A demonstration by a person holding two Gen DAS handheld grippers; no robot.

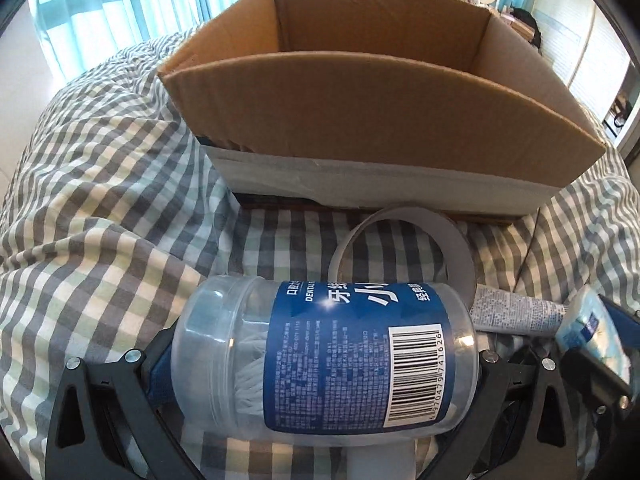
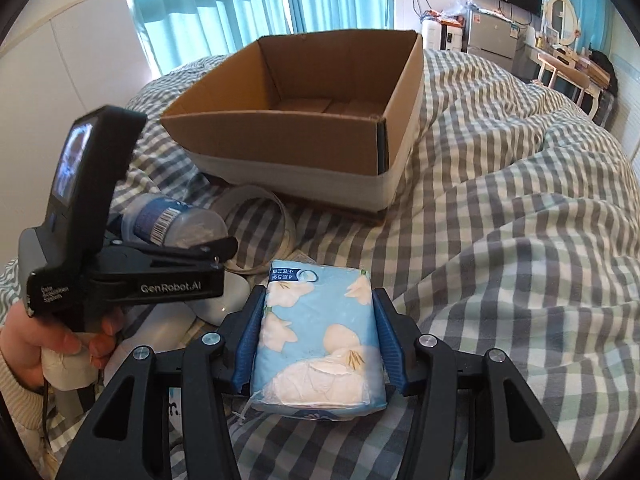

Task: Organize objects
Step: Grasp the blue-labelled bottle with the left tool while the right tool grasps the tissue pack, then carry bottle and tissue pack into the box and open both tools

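Observation:
My left gripper (image 1: 320,360) is shut on a clear dental floss jar (image 1: 324,356) with a blue label, held sideways just above the bed; it also shows in the right wrist view (image 2: 172,222). My right gripper (image 2: 320,332) is shut on a light blue tissue pack (image 2: 320,336) with white flowers; the pack also shows in the left wrist view (image 1: 592,332). An open cardboard box (image 1: 360,120) stands ahead of both grippers on the bed, and in the right wrist view (image 2: 304,128) its inside looks empty.
The checked bedspread (image 2: 500,200) is rumpled, with folds to the right. A grey tape ring (image 1: 460,252) and a small tube (image 1: 516,312) lie between the grippers and the box. A desk, mirror and fridge (image 2: 488,36) stand beyond the bed.

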